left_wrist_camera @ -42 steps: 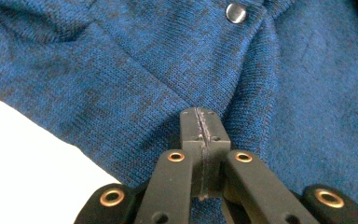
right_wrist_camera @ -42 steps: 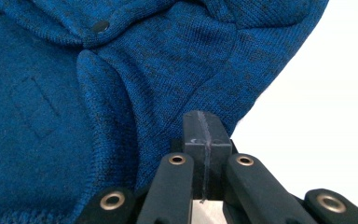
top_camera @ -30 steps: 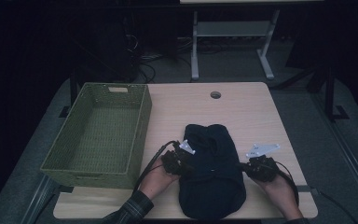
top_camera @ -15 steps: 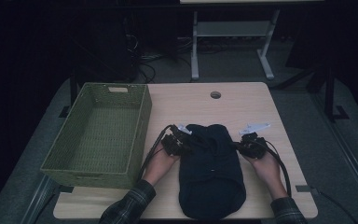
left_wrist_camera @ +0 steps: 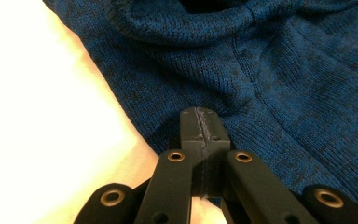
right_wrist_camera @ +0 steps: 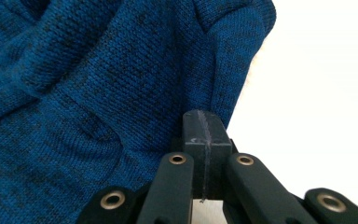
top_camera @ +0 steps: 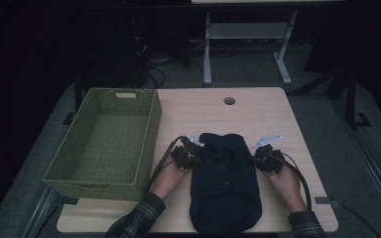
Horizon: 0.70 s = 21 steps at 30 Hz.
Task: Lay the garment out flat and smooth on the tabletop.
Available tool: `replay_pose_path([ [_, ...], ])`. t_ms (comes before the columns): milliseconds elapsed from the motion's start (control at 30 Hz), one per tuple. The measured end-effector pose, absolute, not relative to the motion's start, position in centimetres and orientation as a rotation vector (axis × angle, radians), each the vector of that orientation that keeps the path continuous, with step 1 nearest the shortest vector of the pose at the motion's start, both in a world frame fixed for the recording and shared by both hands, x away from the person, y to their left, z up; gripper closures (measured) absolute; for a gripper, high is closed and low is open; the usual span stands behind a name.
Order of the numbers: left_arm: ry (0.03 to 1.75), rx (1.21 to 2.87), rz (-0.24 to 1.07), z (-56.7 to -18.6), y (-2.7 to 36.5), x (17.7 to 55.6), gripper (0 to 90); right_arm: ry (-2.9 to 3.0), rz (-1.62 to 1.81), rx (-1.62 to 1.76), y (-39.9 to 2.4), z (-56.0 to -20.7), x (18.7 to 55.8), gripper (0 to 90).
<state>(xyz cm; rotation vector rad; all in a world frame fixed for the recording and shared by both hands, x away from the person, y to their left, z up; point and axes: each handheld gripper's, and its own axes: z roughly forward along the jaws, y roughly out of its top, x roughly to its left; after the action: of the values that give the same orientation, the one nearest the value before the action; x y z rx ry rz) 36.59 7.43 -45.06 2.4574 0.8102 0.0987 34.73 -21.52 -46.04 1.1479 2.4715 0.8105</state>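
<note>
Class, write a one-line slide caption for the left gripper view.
Shut left claw rests at the edge of a blue knitted sweater on a pale table.

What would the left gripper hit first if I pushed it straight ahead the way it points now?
The blue sweater. The left gripper has its jaws shut, with the tips right at the knit near the sweater's edge. Whether they already touch it is hard to tell. Past that lies the collar fold.
</note>
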Motion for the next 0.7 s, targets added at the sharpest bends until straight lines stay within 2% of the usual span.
replay_pose_path([
  [433,0.789,2.445,0.049,-45.0,7.5,36.2,90.0,2.485,0.875,1.163,-22.3,-46.1,34.4,90.0],
  [467,0.784,2.447,0.044,-45.0,7.7,36.4,90.0,2.49,0.886,1.157,-22.3,-46.1,34.5,89.6],
  [500,0.782,2.443,0.046,-44.8,7.8,36.5,89.9,2.49,0.899,1.158,-22.4,-46.0,34.5,85.4],
  [700,0.778,2.43,0.06,-43.4,8.4,37.0,73.4,2.5,0.94,1.151,-23.0,-44.7,34.6,73.1],
])
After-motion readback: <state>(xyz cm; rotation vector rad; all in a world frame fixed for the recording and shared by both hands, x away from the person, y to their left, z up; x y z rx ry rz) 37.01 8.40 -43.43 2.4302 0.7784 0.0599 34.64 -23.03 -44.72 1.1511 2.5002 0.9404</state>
